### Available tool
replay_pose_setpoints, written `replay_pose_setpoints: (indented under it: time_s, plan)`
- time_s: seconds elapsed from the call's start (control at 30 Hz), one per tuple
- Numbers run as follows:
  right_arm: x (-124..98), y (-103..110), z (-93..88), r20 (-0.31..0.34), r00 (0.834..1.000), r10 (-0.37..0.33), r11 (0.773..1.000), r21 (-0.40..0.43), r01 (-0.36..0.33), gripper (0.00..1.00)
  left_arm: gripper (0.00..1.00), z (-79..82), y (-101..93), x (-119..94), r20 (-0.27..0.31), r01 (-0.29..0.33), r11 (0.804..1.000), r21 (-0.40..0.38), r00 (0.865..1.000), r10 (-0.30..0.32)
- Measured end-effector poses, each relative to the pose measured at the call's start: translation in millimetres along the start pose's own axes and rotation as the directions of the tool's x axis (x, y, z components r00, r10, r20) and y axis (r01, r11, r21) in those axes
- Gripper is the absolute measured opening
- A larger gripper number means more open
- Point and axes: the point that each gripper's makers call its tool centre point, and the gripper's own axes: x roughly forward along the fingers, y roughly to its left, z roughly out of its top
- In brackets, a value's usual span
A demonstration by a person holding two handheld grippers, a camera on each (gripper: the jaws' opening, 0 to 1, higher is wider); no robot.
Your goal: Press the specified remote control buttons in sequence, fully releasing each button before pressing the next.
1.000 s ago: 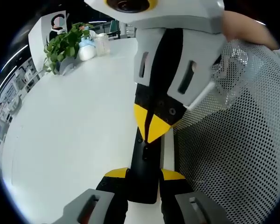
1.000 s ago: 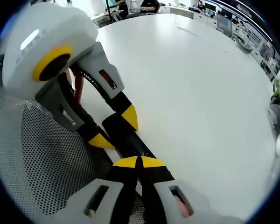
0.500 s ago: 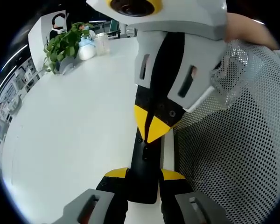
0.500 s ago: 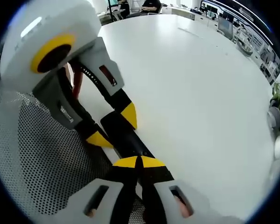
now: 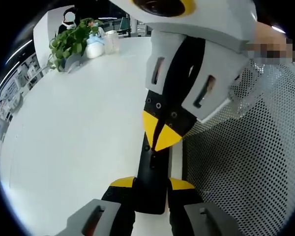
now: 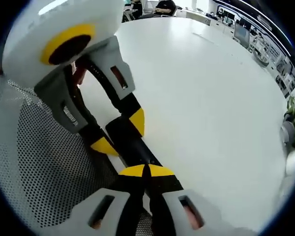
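Lying flat on the white worktop (image 5: 78, 128), just beside a perforated mesh surface (image 5: 241, 172), with its near end clamped: the black remote control (image 5: 153, 169). Pinching that end from both sides with yellow-tipped jaws: the left gripper (image 5: 152, 183), seen in the right gripper view at (image 6: 119, 133) gripping the remote's far end (image 6: 132, 147). Pressing its yellow tips tightly together and bearing down on the remote's top face: the right gripper (image 6: 146, 170), entering the left gripper view from above at (image 5: 160, 132). Standing well apart at the worktop's far edge: a potted plant (image 5: 69, 42) next to a clear jar (image 5: 111, 42).
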Motion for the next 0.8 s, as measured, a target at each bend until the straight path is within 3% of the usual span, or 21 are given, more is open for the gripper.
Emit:
replay_pose_setpoints:
  time_s: [0.8]
  plan:
    - [-0.5,-6.8,1.9,-0.009,0.999,-0.032,0.999,0.03,0.032,0.0,0.24,3.7,5.3,1.9,0.004,-0.024,0.999,-0.033,1.0,0.024]
